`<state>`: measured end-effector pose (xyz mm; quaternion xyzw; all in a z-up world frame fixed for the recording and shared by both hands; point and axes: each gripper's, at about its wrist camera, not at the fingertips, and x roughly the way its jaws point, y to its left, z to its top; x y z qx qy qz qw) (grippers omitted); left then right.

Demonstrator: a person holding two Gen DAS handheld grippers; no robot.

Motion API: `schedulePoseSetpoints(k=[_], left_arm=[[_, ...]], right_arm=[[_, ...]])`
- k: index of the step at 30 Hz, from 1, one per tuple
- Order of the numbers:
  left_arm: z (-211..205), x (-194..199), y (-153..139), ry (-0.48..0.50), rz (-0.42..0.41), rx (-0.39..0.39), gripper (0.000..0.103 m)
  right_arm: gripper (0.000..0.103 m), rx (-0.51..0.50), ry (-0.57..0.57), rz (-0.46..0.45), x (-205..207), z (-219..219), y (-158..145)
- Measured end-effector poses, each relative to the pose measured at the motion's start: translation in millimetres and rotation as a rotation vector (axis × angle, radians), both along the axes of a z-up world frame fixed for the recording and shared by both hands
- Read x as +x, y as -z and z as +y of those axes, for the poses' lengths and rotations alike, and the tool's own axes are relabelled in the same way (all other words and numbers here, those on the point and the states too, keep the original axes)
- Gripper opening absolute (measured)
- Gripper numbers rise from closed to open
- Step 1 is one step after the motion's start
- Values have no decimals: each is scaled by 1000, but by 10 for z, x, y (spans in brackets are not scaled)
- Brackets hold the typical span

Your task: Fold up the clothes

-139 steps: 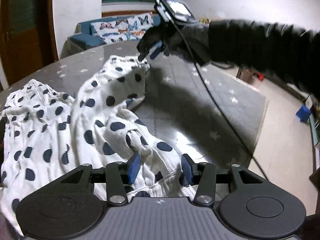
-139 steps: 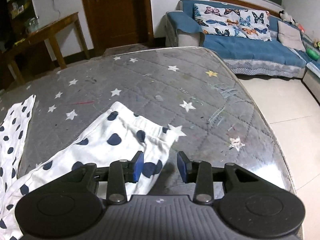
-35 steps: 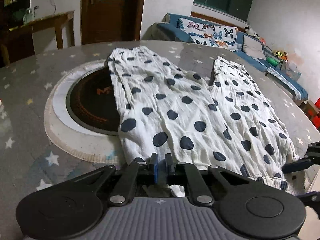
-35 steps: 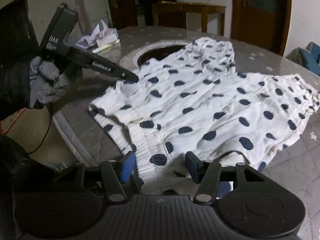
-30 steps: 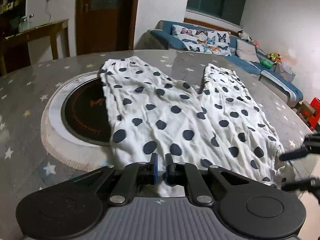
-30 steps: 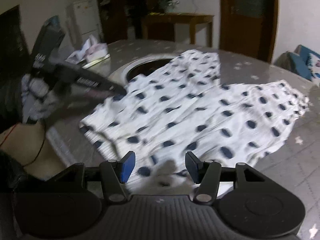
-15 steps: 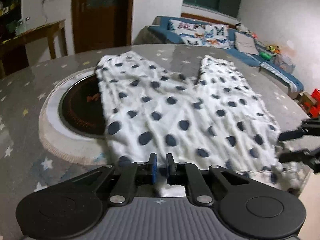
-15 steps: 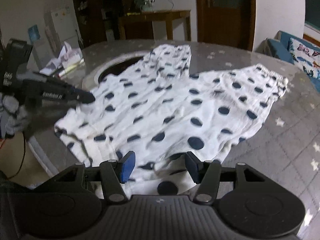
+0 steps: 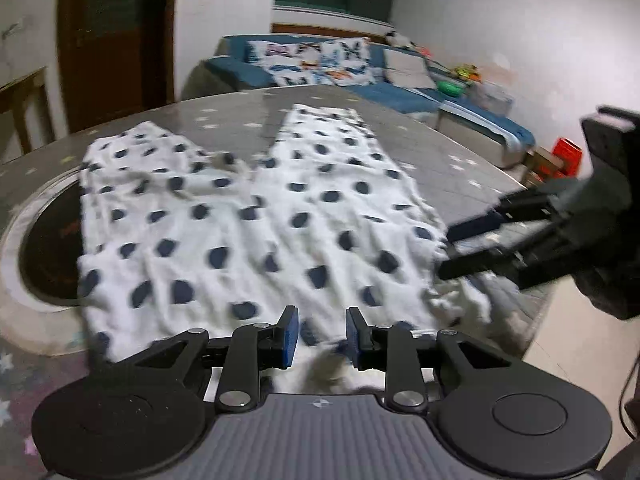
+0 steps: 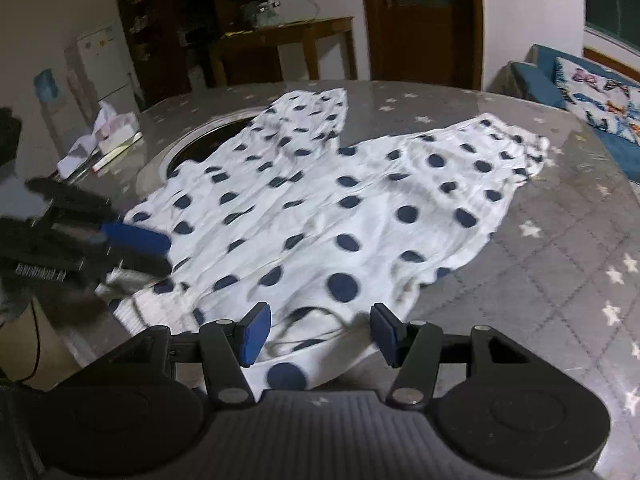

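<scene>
Left gripper [image 9: 318, 336]: jaws apart, blue pads straddling the near hem of the polka-dot trousers [image 9: 248, 224] without clamping it; motion blur makes it hard to say whether the cloth touches either pad. Right gripper [image 10: 320, 334]: jaws wide apart above the waistband end of the same garment, gripping nothing. Each tool also shows at the edge of the other's view, at opposite sides of the waistband.

The trousers lie spread flat on the round, star-patterned table [image 10: 560, 248], both legs pointing away from the grippers and slightly parted, the left leg partly covering the dark inset disc [image 9: 48, 248] at the table's centre. A blue sofa [image 9: 404, 92] stands beyond.

Progress, as judged: the garment is laid out and roughly smoothed, though wrinkles remain; no fold is visible. Every fold, lengthwise and crosswise, is left.
</scene>
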<state>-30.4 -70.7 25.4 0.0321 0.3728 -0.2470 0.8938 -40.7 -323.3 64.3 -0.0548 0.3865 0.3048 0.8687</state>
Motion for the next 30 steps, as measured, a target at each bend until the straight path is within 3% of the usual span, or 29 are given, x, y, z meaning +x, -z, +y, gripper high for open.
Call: schedulePoseSetpoints(k=[2,6,16,22,24,27,30], left_arm=[[-96,-8,-6,30,3,-8,29],[-321,-89,-46,119,-8,-19,46],[-811,-220,18,271,-31,28,51],[-931,-149,167,283,-16,66,46],[-911,-88,213,262,9,66,32],[-880,-52,240,265,30,43,24],[-885,-72,245,286,26,47,24]], right_arm=[[56,5,29,2,50,-51,-8],[56,-4,80,3,182,-156,-12],[55,-1,224,-1,634,-456,-20],[54,-7,264,0,894,-519,23],[54,-9,275,0,971,-534,42],[52,-7,288,-8,1086,-530,54],[51,-19,282,-29,1237,-478,49]])
